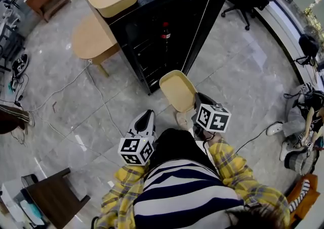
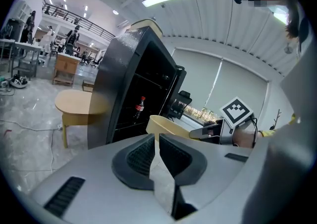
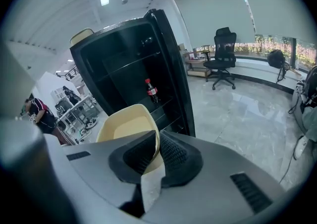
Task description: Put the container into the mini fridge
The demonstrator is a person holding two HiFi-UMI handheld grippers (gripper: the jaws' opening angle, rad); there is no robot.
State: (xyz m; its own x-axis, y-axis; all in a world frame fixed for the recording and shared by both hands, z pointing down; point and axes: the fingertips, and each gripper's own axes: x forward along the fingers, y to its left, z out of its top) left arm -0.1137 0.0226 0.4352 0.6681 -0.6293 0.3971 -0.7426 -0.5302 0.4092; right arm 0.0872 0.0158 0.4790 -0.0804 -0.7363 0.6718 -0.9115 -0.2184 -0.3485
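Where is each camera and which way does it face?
Head view: on the head, looking steeply down at the fridge; shirt, left gripper and right gripper show.
Left gripper view: on the left gripper, facing the fridge obliquely; shut empty jaws show.
Right gripper view: on the right gripper, facing the fridge's open front; jaws grip the container.
Shared: fridge and container.

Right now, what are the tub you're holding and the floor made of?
The held tub looks like plastic: smooth, matte cream, with a thin moulded rim. The floor is probably polished stone or tile: grey, veined, glossy with reflections.
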